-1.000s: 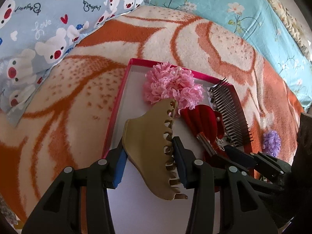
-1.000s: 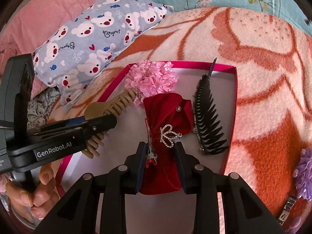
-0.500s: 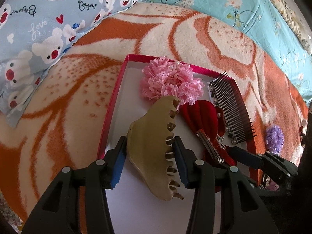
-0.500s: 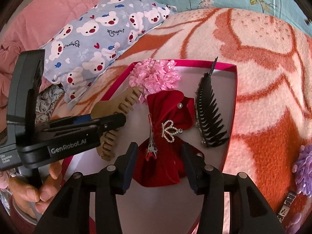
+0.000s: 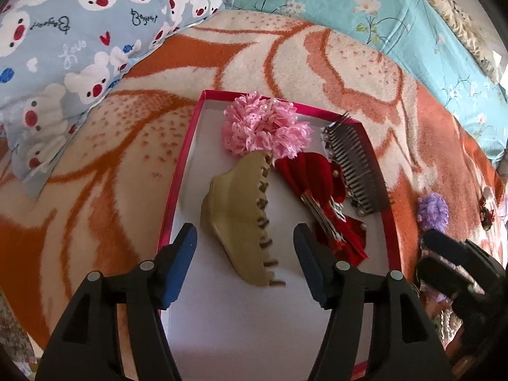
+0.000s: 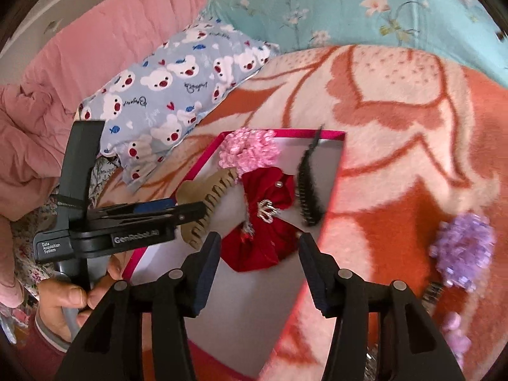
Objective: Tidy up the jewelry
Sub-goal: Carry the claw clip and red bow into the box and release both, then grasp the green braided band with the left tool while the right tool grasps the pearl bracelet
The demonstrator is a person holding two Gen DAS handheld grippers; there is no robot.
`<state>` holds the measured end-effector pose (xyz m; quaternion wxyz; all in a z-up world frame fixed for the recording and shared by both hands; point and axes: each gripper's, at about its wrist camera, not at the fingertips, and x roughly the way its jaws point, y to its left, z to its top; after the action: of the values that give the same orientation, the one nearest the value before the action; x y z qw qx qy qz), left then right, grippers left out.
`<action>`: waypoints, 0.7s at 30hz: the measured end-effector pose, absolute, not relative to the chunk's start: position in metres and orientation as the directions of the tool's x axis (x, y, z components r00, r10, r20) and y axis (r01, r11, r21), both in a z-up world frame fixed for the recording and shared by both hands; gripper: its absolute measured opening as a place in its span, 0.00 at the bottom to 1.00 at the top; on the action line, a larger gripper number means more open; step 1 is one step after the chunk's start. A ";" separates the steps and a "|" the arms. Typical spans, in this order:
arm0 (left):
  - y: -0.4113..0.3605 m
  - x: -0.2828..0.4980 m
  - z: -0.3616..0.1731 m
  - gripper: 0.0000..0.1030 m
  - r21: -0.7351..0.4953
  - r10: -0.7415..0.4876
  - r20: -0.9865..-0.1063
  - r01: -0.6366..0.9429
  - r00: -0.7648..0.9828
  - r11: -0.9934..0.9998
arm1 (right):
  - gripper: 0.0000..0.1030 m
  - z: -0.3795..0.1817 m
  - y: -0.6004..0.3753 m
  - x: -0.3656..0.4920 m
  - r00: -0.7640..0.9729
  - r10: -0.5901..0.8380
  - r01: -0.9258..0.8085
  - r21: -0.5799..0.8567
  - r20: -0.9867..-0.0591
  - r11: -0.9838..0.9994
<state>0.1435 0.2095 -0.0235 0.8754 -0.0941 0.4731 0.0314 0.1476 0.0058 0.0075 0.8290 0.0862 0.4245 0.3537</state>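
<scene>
A pink-rimmed box (image 5: 182,171) (image 6: 203,166) lies on the blanket. In it are a tan claw clip (image 5: 236,219) (image 6: 197,209), a pink pom-pom flower (image 5: 265,128) (image 6: 247,150), a red bow with a silver crown (image 5: 317,187) (image 6: 263,222) and a dark comb clip (image 5: 355,165) (image 6: 306,190). My left gripper (image 5: 244,266) is open, its fingers either side of the tan clip's near end. My right gripper (image 6: 258,270) is open and empty just short of the red bow. A purple pom-pom (image 5: 432,212) (image 6: 462,250) lies outside the box on the right.
The orange and cream blanket (image 5: 285,60) covers the bed. A bear-print pillow (image 5: 79,41) (image 6: 171,85) lies at the left, a teal floral sheet (image 6: 365,3) behind, a pink quilt (image 6: 63,73) far left. Small pieces (image 5: 485,212) lie right of the purple pom-pom.
Both grippers have opened and drawn back. The left one let go of the tan claw clip, the right one let go of the red bow; both items now lie in the box.
</scene>
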 end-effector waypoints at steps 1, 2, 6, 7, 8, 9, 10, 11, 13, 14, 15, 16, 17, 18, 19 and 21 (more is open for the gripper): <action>0.208 0.140 -0.021 0.61 -0.140 -0.038 -0.833 -0.143 0.552 0.980 | 0.52 0.009 -0.003 0.145 0.398 0.656 -0.504 0.444 -0.641 0.740; 0.207 0.136 -0.019 0.61 -0.145 -0.043 -0.831 -0.141 0.555 0.979 | 0.52 0.011 -0.011 0.142 0.407 0.652 -0.496 0.445 -0.639 0.746; 0.196 0.118 -0.009 0.61 -0.159 -0.062 -0.822 -0.125 0.566 0.979 | 0.54 0.013 -0.050 0.131 0.441 0.630 -0.446 0.453 -0.639 0.772; 0.193 0.114 -0.007 0.61 -0.164 -0.069 -0.820 -0.118 0.568 0.979 | 0.55 0.013 -0.061 0.129 0.449 0.622 -0.428 0.457 -0.642 0.780; 0.188 0.109 -0.004 0.61 -0.169 -0.078 -0.818 -0.108 0.570 0.980 | 0.55 0.013 -0.069 0.126 0.453 0.615 -0.415 0.458 -0.645 0.786; 0.184 0.105 -0.002 0.61 -0.171 -0.085 -0.816 -0.099 0.572 0.980 | 0.56 0.012 -0.080 0.123 0.459 0.605 -0.397 0.460 -0.650 0.795; 0.179 0.101 0.000 0.62 -0.171 -0.090 -0.814 -0.089 0.574 0.981 | 0.56 0.012 -0.089 0.121 0.464 0.596 -0.381 0.460 -0.655 0.802; 0.173 0.098 0.002 0.64 -0.170 -0.094 -0.814 -0.079 0.573 0.982 | 0.56 0.011 -0.097 0.118 0.469 0.588 -0.367 0.460 -0.659 0.809; 0.163 0.091 0.006 0.67 -0.175 -0.111 -0.810 -0.057 0.575 0.983 | 0.56 0.010 -0.115 0.111 0.482 0.569 -0.341 0.456 -0.666 0.822; 0.159 0.089 0.007 0.67 -0.176 -0.117 -0.810 -0.048 0.575 0.983 | 0.56 0.008 -0.124 0.108 0.487 0.559 -0.325 0.455 -0.671 0.829; 0.153 0.085 0.009 0.67 -0.176 -0.125 -0.810 -0.034 0.573 0.984 | 0.56 0.007 -0.132 0.105 0.490 0.552 -0.314 0.454 -0.675 0.834; 0.146 0.082 0.010 0.67 -0.175 -0.133 -0.809 -0.019 0.573 0.984 | 0.56 0.006 -0.139 0.103 0.493 0.545 -0.302 0.454 -0.678 0.838; 0.141 0.079 0.011 0.67 -0.172 -0.137 -0.809 -0.008 0.572 0.985 | 0.56 0.005 -0.146 0.099 0.495 0.538 -0.290 0.454 -0.682 0.842; 0.135 0.075 0.012 0.67 -0.173 -0.145 -0.809 0.006 0.570 0.985 | 0.56 0.003 -0.155 0.095 0.496 0.526 -0.273 0.451 -0.691 0.849; 0.130 0.073 0.012 0.67 -0.175 -0.154 -0.809 0.017 0.568 0.984 | 0.56 0.001 -0.162 0.092 0.497 0.520 -0.265 0.449 -0.695 0.853; 0.119 0.068 0.013 0.67 -0.178 -0.169 -0.809 0.041 0.563 0.983 | 0.56 -0.001 -0.174 0.085 0.502 0.504 -0.243 0.445 -0.703 0.862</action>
<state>0.0676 0.1191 0.0134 0.8812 -0.0695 0.4638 -0.0596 0.0846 -0.1743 -0.0014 0.8543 0.1455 0.4485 0.2185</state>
